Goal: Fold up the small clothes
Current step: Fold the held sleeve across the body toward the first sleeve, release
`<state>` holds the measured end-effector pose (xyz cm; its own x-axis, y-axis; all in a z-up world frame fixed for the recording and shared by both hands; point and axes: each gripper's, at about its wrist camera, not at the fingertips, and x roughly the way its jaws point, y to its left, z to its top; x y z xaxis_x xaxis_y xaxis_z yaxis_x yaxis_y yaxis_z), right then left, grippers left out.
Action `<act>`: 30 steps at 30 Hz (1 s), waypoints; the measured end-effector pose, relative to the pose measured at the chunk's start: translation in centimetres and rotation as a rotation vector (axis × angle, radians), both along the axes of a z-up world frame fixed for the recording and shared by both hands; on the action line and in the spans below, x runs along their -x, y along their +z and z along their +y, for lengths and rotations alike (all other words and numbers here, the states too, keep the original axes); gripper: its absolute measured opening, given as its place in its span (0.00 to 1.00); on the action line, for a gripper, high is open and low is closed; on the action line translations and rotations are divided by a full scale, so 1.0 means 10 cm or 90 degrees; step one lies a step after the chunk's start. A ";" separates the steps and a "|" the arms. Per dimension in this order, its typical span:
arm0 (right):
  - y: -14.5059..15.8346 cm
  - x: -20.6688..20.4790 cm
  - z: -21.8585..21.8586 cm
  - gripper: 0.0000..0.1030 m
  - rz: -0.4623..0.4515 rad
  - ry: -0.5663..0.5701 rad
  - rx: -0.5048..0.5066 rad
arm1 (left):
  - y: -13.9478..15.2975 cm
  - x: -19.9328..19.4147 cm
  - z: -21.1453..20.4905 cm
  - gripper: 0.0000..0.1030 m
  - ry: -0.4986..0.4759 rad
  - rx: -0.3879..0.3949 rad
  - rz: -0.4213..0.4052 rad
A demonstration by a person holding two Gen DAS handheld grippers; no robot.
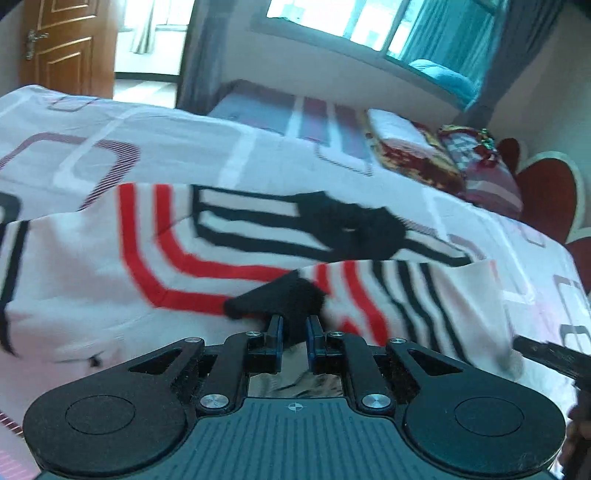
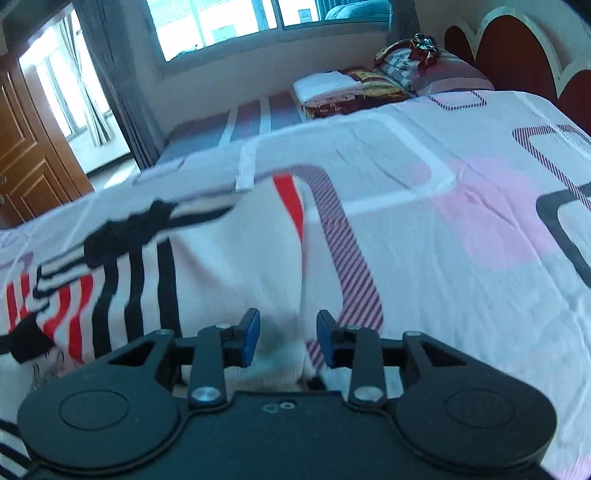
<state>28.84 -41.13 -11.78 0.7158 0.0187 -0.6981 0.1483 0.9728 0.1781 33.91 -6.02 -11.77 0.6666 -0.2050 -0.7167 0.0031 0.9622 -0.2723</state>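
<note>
Pink and white cotton covers the whole bed (image 2: 424, 229), a sheet printed with rounded squares in grey, purple stripes and pale pink, and it fills most of what both cameras see. At the far end stands a dark red headboard (image 2: 517, 48) with scalloped white edging, a pile of folded blankets and pillows (image 2: 369, 86) set just in front of it. Behind the bed runs a wide window (image 2: 240, 22) with grey and teal curtains, and a brown wooden door (image 1: 66, 44) stands open to one side. On the sheet lies the small garment (image 1: 221, 251), white cloth with red and black stripes and black trim, rumpled and partly doubled over itself. The left gripper (image 1: 294, 325) has its jaws drawn nearly together, pinching a black edge of that garment, which bunches up between the blue pads. The right gripper (image 2: 287, 338) sits at the garment's white side with its jaws apart at a middling gap; white cloth lies between the pads (image 2: 251, 336), but they do not press it.
</note>
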 end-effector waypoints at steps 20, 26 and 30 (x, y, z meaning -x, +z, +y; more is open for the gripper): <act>-0.22 -1.03 -0.16 0.42 0.010 -0.013 -0.012 | 0.03 -0.36 -0.49 0.11 -0.037 -0.013 -0.018; -0.22 -1.06 -0.08 0.24 0.009 0.003 0.039 | -0.44 -0.48 -0.34 0.10 -0.004 0.002 0.050; -0.25 -1.08 -0.18 0.26 0.007 -0.010 0.031 | -0.37 -0.49 -0.39 0.11 0.001 -0.008 0.068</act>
<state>39.67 -42.88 -14.26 0.7078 -0.0270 -0.7059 0.1654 0.9778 0.1284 38.79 -9.91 -15.51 0.5867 -0.1944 -0.7861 -0.0273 0.9655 -0.2591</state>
